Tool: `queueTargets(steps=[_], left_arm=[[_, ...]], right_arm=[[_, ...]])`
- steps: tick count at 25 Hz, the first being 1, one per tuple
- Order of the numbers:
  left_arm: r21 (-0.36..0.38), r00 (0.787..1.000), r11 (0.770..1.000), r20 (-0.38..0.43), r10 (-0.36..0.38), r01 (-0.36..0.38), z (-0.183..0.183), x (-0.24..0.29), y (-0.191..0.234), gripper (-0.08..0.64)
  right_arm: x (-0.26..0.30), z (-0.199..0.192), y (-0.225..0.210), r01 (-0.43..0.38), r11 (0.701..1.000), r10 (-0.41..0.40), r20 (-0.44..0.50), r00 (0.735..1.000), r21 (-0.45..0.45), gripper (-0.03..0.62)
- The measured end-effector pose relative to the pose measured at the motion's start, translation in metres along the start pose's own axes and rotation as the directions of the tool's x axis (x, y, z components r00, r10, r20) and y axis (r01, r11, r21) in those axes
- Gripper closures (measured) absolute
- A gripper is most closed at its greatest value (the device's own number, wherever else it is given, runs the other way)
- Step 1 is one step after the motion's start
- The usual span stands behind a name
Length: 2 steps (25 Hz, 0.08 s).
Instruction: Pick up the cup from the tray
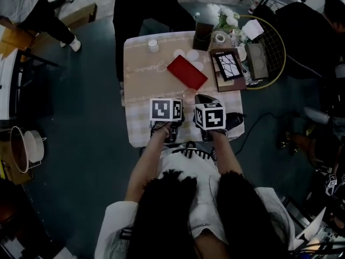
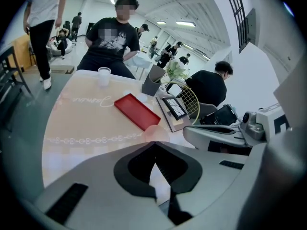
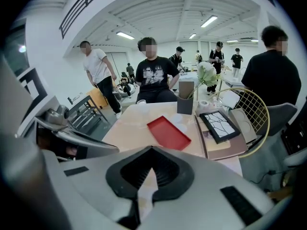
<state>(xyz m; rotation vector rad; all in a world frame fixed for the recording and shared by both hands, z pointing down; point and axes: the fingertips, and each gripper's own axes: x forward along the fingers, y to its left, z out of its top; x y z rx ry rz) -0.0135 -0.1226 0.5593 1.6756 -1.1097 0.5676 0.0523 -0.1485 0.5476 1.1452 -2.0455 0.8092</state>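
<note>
A red tray point(image 1: 187, 72) lies slantwise in the middle of the pink tablecloth point(image 1: 143, 85), and nothing shows inside it. A clear cup point(image 1: 190, 94) stands on the cloth just in front of the tray's near corner. In the left gripper view this cup point(image 2: 154, 135) rises right behind the jaw tips. Two more clear cups point(image 1: 187, 54) stand beyond the tray. My left gripper point(image 2: 154, 143) is shut with nothing in it. My right gripper point(image 3: 153, 147) is shut and empty too. Their marker cubes point(image 1: 165, 110) sit side by side over the table's near edge.
A white cup point(image 1: 153, 45) stands at the far left of the table. At the right lie a black picture frame point(image 1: 227, 65) on a board and a round racket point(image 1: 269, 47). A dark container point(image 1: 203, 35) and tape roll point(image 1: 220, 38) stand behind. A person point(image 1: 140, 4) sits at the far edge.
</note>
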Motion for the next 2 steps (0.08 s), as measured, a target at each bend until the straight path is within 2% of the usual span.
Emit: queueTargets(steps=[2], left_arm=[[0.008,1.0,1.0,-0.009,-0.003,0.003,-0.0046,-0.0002,-0.0041,0.557]], right_arm=[[-0.0026,-0.0012,0.0004,0.005,1.0,-0.005,-0.002,1.0,-0.004,0.584]])
